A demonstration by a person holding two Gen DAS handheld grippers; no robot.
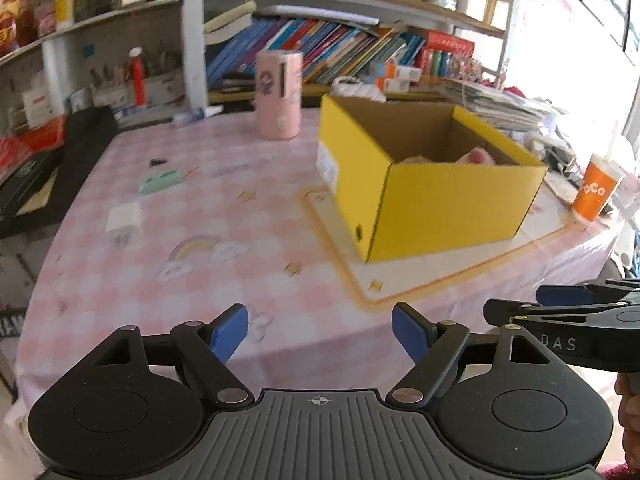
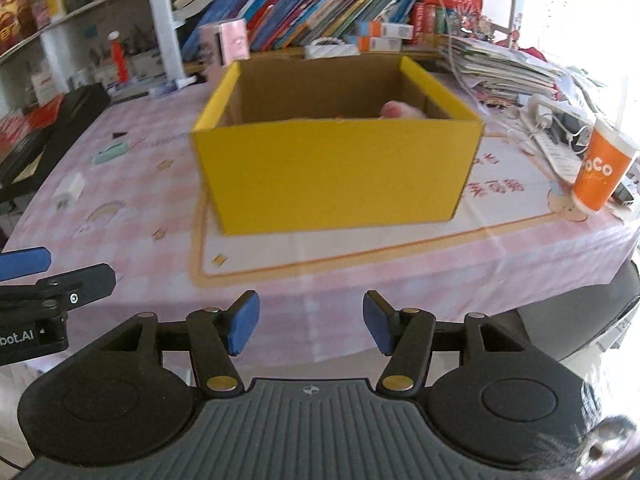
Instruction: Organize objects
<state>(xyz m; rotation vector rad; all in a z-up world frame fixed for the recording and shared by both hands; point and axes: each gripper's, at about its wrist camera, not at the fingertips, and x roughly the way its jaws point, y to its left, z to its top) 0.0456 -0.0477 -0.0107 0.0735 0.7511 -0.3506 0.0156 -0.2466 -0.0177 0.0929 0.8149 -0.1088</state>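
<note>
The yellow box stood open on a mat on the table, and a pink thing lay inside near its far right corner. The left gripper and the right gripper both had their jaws apart and held nothing, before the table edge. Only the left view showed the whole pink canister. An orange cup stood right of the box.

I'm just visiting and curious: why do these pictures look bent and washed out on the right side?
Left wrist view: fisheye lens curves the shelves and table edge; window light blows out the upper right; the yellow box looks slightly smeared. Right wrist view: same curving, glare at right behind the orange cup, soft blur on the box; the nearby grippers stay sharp.
</note>
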